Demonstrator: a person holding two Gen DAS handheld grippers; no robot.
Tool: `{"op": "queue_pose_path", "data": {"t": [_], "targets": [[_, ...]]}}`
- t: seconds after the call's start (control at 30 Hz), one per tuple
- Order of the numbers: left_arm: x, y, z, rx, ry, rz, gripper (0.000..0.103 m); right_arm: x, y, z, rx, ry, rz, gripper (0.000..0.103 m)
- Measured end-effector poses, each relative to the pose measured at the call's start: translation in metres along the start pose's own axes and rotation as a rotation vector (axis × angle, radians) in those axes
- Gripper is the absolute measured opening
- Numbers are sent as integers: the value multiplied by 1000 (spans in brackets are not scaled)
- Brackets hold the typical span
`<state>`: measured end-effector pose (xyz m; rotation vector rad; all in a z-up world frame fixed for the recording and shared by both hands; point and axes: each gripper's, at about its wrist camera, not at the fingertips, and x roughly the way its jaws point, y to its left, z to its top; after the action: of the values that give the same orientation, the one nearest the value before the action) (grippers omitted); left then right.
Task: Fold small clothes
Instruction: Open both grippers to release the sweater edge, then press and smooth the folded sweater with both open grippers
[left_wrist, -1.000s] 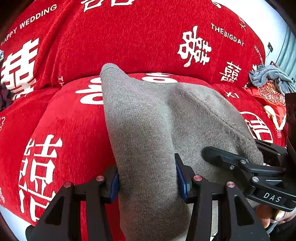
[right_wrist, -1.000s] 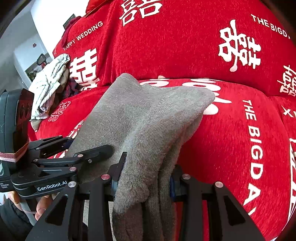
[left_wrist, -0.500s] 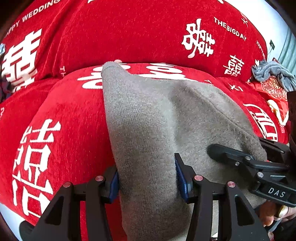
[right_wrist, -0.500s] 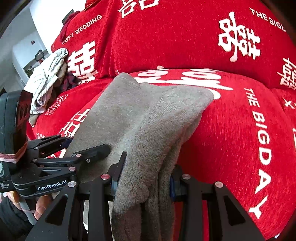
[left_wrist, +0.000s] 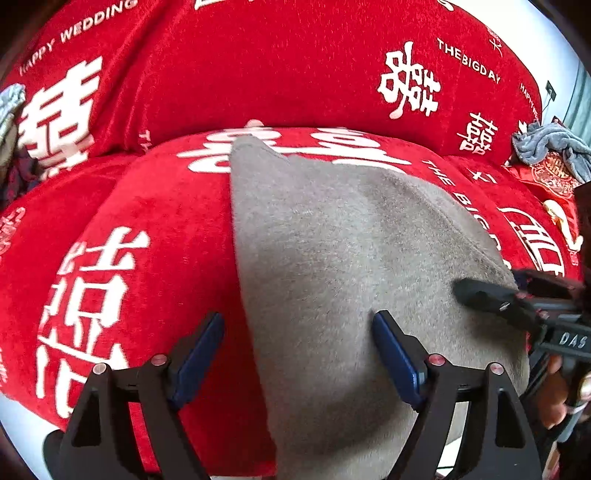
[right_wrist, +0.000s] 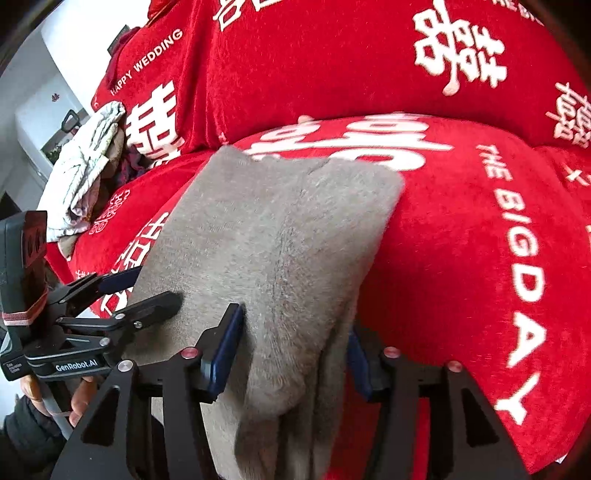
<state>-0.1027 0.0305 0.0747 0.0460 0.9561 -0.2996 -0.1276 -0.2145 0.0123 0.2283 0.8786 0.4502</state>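
A grey knit garment (left_wrist: 332, 266) lies folded on the red sofa seat (left_wrist: 147, 221). My left gripper (left_wrist: 297, 350) straddles its near left part with the jaws opening. Its left pad (left_wrist: 199, 350) stands clear of the cloth and the right pad rests on top of it. In the right wrist view the same garment (right_wrist: 280, 229) spreads over the seat (right_wrist: 461, 240), its near edge bunched between the fingers of my right gripper (right_wrist: 291, 350). Those jaws are opening too, and the cloth hangs slack between them. Each gripper shows beside the other: right gripper (left_wrist: 517, 302), left gripper (right_wrist: 122, 291).
A heap of light clothes (right_wrist: 85, 173) sits at the sofa's left end. A blue-grey cloth (left_wrist: 554, 147) and a red packet (left_wrist: 550, 177) lie at the right end. The backrest (left_wrist: 295, 74) rises behind the seat. The person's hands (right_wrist: 79, 402) hold the gripper handles.
Both grippers have sunk toward the seat and spread their jaws. The garment, held up and pinched before, now lies flatter on the cushion.
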Motion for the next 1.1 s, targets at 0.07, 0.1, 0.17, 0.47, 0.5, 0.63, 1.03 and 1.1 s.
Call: {"op": "queue_pose_path", "data": {"t": [0.07,0.1,0.17,0.47,0.5,0.63,1.03,1.1], "targets": [[-10,0,0,19,-21,31,84,-16,7,-2,-42,-40,-47,57],[-15,0,0,27,-32,43,84,-24,12,-3,-70,-61,-62,57],[-22,1,0,37,-45,64,84,-41,27,-10,-147,-106,-77,57],[-23,6,-16,32,-25,115,84,-44,57,-45,-270,-83,14,57],[-19,7,-18,30,-10,121,84,-37,54,-48,-259,-58,13,57],[-18,7,-13,25,3,102,84,-20,38,-52,-210,1,25,57],[59,-7,76,79,107,207,84,35,0,62,-95,54,3,59],[64,-10,77,90,113,212,84,54,-14,68,-59,98,-14,59]]}}
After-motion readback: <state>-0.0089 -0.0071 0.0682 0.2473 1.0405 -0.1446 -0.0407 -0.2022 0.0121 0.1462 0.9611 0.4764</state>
